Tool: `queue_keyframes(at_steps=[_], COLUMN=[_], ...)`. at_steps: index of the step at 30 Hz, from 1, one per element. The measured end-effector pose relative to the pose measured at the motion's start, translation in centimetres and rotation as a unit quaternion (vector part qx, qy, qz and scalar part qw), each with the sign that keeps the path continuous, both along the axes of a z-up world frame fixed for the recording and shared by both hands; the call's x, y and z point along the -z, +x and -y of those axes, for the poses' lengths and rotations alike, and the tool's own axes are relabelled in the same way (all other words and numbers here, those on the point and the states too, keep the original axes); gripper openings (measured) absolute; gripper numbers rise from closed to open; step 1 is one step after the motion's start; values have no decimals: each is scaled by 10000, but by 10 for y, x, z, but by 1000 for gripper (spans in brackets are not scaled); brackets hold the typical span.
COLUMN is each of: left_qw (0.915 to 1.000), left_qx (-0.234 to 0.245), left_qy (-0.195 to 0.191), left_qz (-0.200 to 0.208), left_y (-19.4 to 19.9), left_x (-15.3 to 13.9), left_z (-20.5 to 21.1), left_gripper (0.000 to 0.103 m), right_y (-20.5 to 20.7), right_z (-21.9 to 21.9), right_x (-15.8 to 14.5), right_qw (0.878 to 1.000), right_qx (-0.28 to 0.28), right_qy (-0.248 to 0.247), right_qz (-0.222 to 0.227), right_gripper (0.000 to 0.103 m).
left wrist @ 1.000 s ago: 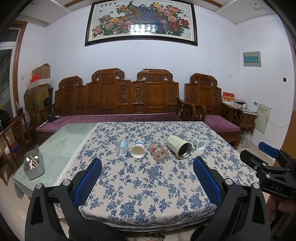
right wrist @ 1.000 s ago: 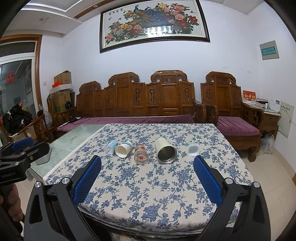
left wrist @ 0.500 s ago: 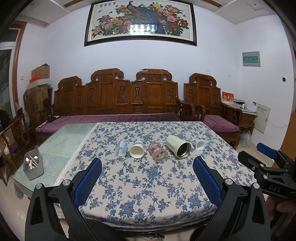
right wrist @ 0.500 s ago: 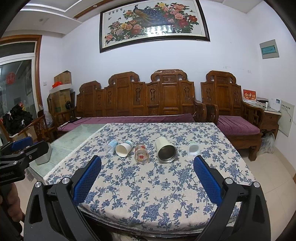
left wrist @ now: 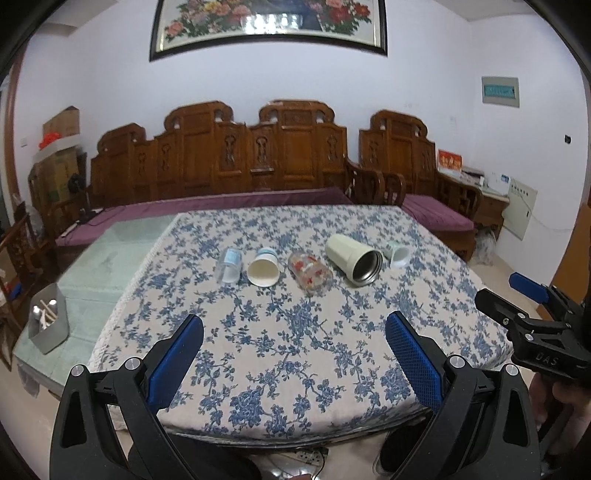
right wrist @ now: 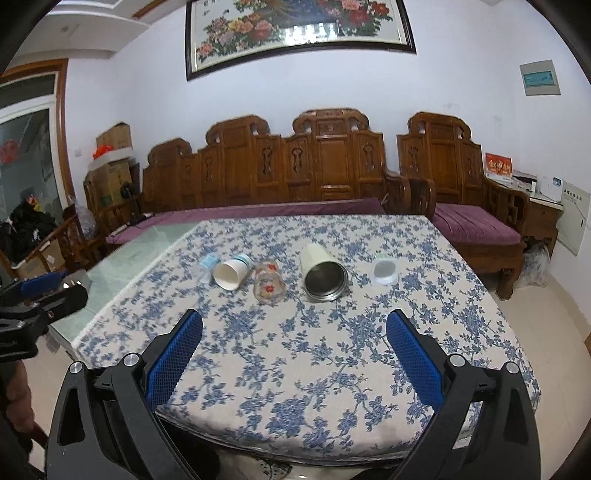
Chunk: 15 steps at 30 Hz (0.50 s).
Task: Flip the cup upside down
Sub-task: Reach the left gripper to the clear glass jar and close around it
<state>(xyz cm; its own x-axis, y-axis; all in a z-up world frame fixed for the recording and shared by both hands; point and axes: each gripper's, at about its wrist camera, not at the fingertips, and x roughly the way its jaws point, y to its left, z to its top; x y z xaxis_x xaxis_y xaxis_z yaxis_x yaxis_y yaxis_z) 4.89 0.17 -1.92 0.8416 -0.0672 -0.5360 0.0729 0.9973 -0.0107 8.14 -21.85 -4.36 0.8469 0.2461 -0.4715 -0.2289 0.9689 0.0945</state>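
Ahead, five cups lying sideways on tablecloth; path unobstructed.

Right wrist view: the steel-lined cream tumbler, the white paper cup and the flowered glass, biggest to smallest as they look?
1. Steel-lined cream tumbler, clearly largest.
2. and 3. White paper cup and flowered glass look alike; not ranked.

painting: top edge of the frame is cutting it off
bin: contents are showing too small to identify
right gripper: right frame edge is cropping it
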Motion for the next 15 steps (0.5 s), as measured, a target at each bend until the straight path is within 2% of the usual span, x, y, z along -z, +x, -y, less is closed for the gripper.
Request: queue_keyframes(at_steps=[15], left_qw=[9964], left_qx=[155], left_qy=[116], left_qz=[-829], left_y=[123], left_x=[25], left_z=[3], left_gripper=[95], right_y=[117], right_z=[8], right_x=[36], right_qw=[9968], right_qx=[-52], right_qy=[-235], right_qz=[-759], right_gripper=[95])
